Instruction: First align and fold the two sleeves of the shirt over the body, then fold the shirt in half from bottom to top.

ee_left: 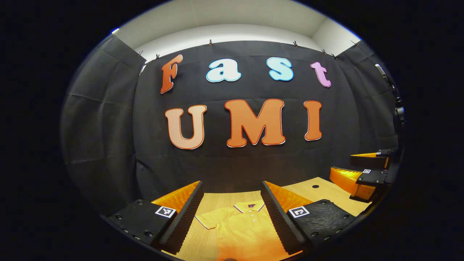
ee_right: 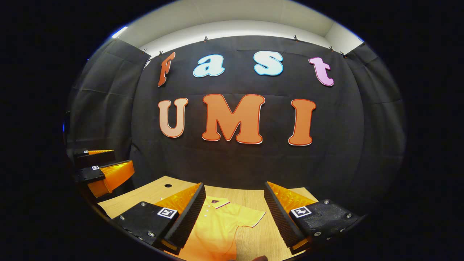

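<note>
A yellow polo shirt (ee_left: 243,228) lies flat on the wooden table (ee_left: 326,192), collar toward the far wall, one short sleeve (ee_left: 210,219) spread to the side. My left gripper (ee_left: 232,197) hovers open above the shirt's collar area, nothing between its fingers. In the right gripper view the same shirt (ee_right: 217,228) lies below, its other sleeve (ee_right: 250,217) spread out. My right gripper (ee_right: 233,199) is open above it, holding nothing. The right gripper (ee_left: 366,174) also appears at the right in the left gripper view, and the left gripper (ee_right: 101,170) at the left in the right gripper view.
The black cloth wall (ee_left: 246,159) closes the booth right behind the table's far edge. A small round hole (ee_left: 315,186) sits in the tabletop near the far edge; bare wood (ee_right: 264,239) shows beside the shirt.
</note>
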`<state>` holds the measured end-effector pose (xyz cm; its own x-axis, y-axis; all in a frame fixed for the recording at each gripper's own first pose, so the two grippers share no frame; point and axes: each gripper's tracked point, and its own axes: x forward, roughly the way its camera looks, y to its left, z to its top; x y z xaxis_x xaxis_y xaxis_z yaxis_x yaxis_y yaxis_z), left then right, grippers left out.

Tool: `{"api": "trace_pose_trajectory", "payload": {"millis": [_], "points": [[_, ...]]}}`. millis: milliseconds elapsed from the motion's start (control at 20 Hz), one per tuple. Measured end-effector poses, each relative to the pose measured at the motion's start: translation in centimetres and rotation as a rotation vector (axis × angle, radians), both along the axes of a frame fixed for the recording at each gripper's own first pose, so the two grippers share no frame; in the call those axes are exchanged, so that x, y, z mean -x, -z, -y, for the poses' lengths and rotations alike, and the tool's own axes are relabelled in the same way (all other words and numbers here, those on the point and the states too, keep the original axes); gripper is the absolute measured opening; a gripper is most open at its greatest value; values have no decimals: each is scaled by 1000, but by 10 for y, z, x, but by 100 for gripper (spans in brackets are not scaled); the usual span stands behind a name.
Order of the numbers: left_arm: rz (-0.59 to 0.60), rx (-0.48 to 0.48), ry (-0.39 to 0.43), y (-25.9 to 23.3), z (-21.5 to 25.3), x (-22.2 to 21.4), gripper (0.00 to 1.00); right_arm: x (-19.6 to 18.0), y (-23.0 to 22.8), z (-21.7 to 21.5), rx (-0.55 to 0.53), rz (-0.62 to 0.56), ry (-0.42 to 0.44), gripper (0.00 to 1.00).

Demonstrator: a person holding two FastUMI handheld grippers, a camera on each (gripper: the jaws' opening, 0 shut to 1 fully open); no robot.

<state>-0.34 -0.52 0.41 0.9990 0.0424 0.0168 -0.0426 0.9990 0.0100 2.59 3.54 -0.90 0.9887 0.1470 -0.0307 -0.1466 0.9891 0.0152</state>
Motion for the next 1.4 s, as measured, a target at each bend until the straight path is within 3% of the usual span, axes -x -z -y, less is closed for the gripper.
{"api": "trace_pose_trajectory", "payload": {"millis": [300, 800, 950, 1400], "points": [[-20, -9, 6, 10, -2, -1, 97, -3, 18, 12, 9, -39, 30, 98], [-40, -52, 64, 30, -35, 6, 97, -31, 86, 42, -2, -253, 203, 98], [-62, -26, 68, 41, -41, 4, 98, -44, 109, 48, 16, -336, 211, 98], [-114, -51, -112, 53, -59, -17, 98, -125, 202, 57, -28, -646, 134, 98]]}}
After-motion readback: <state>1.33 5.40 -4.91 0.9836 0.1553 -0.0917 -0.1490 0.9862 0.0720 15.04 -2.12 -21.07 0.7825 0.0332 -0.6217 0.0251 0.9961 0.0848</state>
